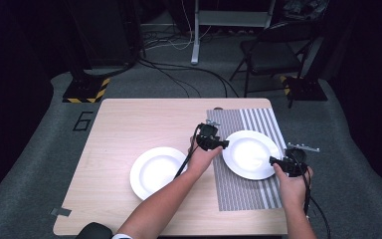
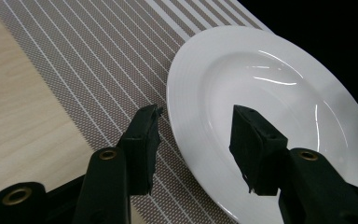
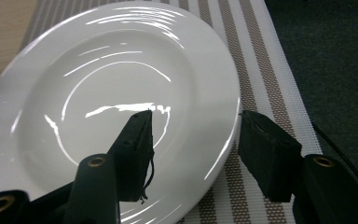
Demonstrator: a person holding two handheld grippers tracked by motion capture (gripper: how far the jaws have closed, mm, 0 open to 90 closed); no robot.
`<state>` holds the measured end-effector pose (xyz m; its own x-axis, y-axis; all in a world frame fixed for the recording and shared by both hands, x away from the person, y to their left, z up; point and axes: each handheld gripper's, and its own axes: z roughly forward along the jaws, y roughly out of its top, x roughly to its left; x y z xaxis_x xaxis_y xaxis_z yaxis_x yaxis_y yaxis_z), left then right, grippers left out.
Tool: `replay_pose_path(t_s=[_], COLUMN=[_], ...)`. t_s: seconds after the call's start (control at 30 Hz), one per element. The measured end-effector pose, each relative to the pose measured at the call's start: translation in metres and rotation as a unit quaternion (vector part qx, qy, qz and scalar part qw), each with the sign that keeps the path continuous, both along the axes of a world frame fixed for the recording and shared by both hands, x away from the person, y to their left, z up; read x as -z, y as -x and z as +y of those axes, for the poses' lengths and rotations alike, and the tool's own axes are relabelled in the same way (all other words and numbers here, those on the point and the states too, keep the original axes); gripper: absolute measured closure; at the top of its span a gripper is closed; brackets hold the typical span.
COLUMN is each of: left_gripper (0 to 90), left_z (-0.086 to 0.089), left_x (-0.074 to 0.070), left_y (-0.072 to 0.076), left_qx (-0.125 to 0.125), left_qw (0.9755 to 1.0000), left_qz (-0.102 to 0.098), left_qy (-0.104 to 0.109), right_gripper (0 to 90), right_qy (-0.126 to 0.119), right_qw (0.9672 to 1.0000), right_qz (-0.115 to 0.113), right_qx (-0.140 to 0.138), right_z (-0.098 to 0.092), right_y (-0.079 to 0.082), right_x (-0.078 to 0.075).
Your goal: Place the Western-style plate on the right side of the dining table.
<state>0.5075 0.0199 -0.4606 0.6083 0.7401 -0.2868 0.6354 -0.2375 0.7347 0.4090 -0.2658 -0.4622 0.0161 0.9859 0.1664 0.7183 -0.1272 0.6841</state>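
Observation:
A white plate [image 1: 251, 154] lies on a grey striped placemat [image 1: 238, 194] at the right of the wooden table [image 1: 129, 124]. My left gripper [image 1: 220, 144] is at the plate's left rim, and my right gripper [image 1: 278, 162] is at its right rim. In the left gripper view the plate [image 2: 270, 79] has its rim between the open jaws of the left gripper [image 2: 196, 128], and neither pad presses on it. The right gripper [image 3: 196, 130] likewise straddles the rim of the plate [image 3: 121, 84], one jaw over the plate and one over the placemat [image 3: 265, 70], with a gap on both sides.
A second white plate [image 1: 156, 172] sits on bare wood left of the placemat, under my left forearm. Beyond the table's far edge stand a folding chair [image 1: 273, 55] and a post base with yellow-black tape [image 1: 84, 92]. Grey carpet surrounds the table.

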Motion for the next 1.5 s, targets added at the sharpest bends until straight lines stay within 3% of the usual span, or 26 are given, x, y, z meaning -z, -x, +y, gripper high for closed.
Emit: replay_pose_path(t_s=[0.13, 0.37, 0.47, 0.63, 0.73, 1.0, 1.07, 1.1, 1.2, 1.3, 1.33, 1.4, 1.5], left_gripper=[51.9, 52.0, 51.8, 51.5, 50.8, 48.5, 48.4, 48.1, 47.2, 47.0, 47.0, 47.0, 47.0], left_z=[0.008, 0.034, 0.050, 0.065, 0.085, 0.123, 0.140, 0.140, 0.163, 0.174, 0.183, 0.192, 0.201], left_x=[-0.004, -0.014, -0.020, -0.025, -0.033, -0.044, -0.052, -0.052, -0.060, -0.062, -0.063, -0.064, -0.065], left_y=[0.002, 0.006, 0.008, 0.013, 0.020, 0.032, 0.040, 0.040, 0.050, 0.056, 0.061, 0.065, 0.069], left_qx=[0.002, -0.003, -0.014, -0.014, -0.015, -0.030, -0.030, -0.030, -0.035, -0.042, -0.049, -0.056, -0.059], left_qw=[1.0000, 1.0000, 0.9998, 0.9997, 0.9995, 0.9987, 0.9981, 0.9981, 0.9971, 0.9968, 0.9965, 0.9963, 0.9961], left_qz=[0.000, -0.008, -0.013, -0.018, -0.026, -0.041, -0.052, -0.052, -0.067, -0.068, -0.067, -0.066, -0.065], left_qy=[0.003, 0.004, 0.006, 0.002, -0.011, -0.012, -0.016, -0.016, -0.013, -0.007, -0.002, -0.005, -0.007], right_gripper=[44.1, 44.2, 44.2, 43.9, 43.0, 40.8, 39.5, 39.5, 37.3, 37.1, 36.9, 36.6, 36.2], right_qy=[-0.008, 0.008, -0.006, -0.019, -0.026, -0.026, -0.027, -0.027, -0.019, -0.023, -0.023, -0.024, -0.020], right_qw=[0.9997, 0.9971, 0.9951, 0.9930, 0.9906, 0.9856, 0.9827, 0.9827, 0.9770, 0.9743, 0.9711, 0.9676, 0.9651], right_qz=[-0.009, -0.033, -0.043, -0.047, -0.045, -0.040, -0.045, -0.045, -0.052, -0.057, -0.061, -0.063, -0.064], right_qx=[-0.020, -0.067, -0.089, -0.107, -0.127, -0.162, -0.178, -0.178, -0.206, -0.217, -0.230, -0.243, -0.253], right_z=[0.010, 0.032, 0.041, 0.049, 0.059, 0.077, 0.084, 0.084, 0.096, 0.102, 0.108, 0.114, 0.120], right_y=[0.004, 0.012, 0.017, 0.021, 0.023, 0.027, 0.030, 0.030, 0.033, 0.035, 0.038, 0.040, 0.042], right_x=[-0.005, -0.014, -0.020, -0.026, -0.031, -0.035, -0.038, -0.038, -0.044, -0.047, -0.050, -0.052, -0.054])
